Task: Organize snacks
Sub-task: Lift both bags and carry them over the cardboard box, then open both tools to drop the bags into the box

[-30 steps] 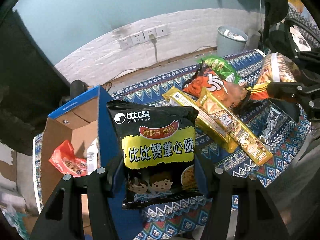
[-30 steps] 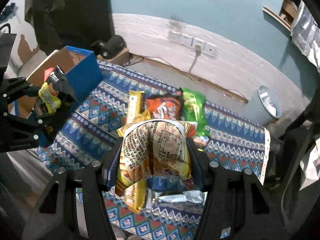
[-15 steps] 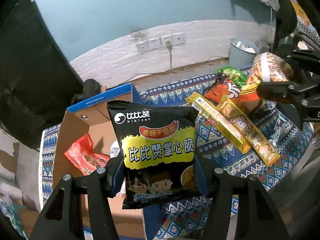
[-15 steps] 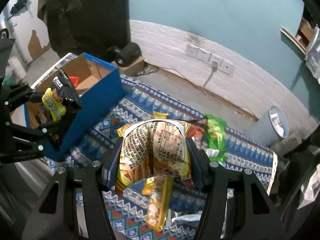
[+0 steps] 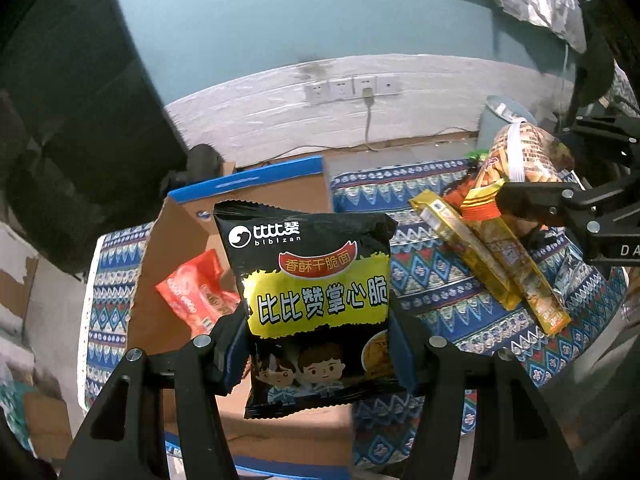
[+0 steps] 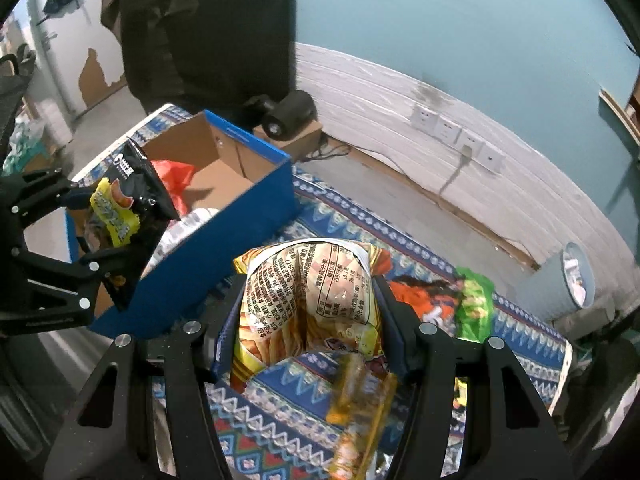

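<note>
My left gripper (image 5: 318,344) is shut on a black and yellow noodle snack bag (image 5: 316,292), held upright above the open blue cardboard box (image 5: 256,178). The same bag (image 6: 120,204) shows at the left of the right wrist view, over the box (image 6: 256,208). A red packet (image 5: 192,296) lies inside the box. My right gripper (image 6: 310,320) is shut on a yellow chip bag (image 6: 308,300), its printed back facing the camera, above the patterned cloth just right of the box. In the left wrist view that chip bag (image 5: 520,156) hangs at the right.
Two long yellow packs (image 5: 492,256) lie on the blue patterned cloth (image 5: 420,264). An orange bag (image 6: 424,296) and a green bag (image 6: 474,304) lie further right. A grey bin (image 6: 568,280) stands by the wall with sockets (image 6: 456,134). A dark roller (image 6: 288,114) sits behind the box.
Both grippers have moved left with their bags. The noodle bag now hangs over the box opening, and the chip bag has come close to the box's blue side.
</note>
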The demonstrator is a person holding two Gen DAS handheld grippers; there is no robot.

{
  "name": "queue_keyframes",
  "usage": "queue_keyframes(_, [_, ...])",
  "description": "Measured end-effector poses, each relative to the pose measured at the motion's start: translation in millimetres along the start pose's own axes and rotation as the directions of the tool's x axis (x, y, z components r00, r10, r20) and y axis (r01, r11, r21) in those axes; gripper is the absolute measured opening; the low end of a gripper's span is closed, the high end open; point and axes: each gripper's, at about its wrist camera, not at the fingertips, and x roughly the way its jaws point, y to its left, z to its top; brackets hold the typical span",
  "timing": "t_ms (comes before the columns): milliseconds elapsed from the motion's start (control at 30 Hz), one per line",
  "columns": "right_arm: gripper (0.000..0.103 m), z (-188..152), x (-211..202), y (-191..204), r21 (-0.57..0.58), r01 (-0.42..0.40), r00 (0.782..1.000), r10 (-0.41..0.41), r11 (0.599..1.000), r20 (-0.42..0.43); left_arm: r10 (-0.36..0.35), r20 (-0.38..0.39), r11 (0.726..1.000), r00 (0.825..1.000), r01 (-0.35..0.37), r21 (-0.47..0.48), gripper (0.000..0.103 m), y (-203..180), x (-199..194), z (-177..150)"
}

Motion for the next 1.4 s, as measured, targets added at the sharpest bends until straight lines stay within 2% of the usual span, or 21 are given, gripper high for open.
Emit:
queue_keyframes(533, [0.060,47.8,28.1,72.7,-0.109,-0.085,0.996,0.086,0.990,0.004,0.056,-0.038,0.991,0.998,-0.060,-0.117,0.061,64.4,9.7,-23.3])
queue_keyframes(1000, [0.060,65.3,65.5,123.0,-0.196,-0.156,0.988,0.150,0.968,-0.045,0.105,-0.102,0.978,0.989,-0.122,-0.172,0.061,100.4,23.8,-43.5])
queue_keyframes(1067, [0.061,66.8,68.3,125.3,-0.194,-0.171,0.985,0.164,0.966,-0.051,0.112,-0.114,0.977,0.987,-0.130,-0.170,0.062,100.1,24.8,-44.1])
queue_keyframes(1133, [0.063,68.0,69.4,124.6,-0.182,-0.171,0.985,0.164,0.968,-0.052,0.119,-0.120,0.976,0.986,-0.138,-0.167,0.071,99.3,24.7,-43.9])
queue_keyframes(1400, [0.069,69.5,55.9,112.7,-0.145,-0.152,0.988,0.152,0.978,-0.012,0.130,-0.092,0.979,0.987,-0.143,-0.147,0.079,91.0,15.2,-39.0])
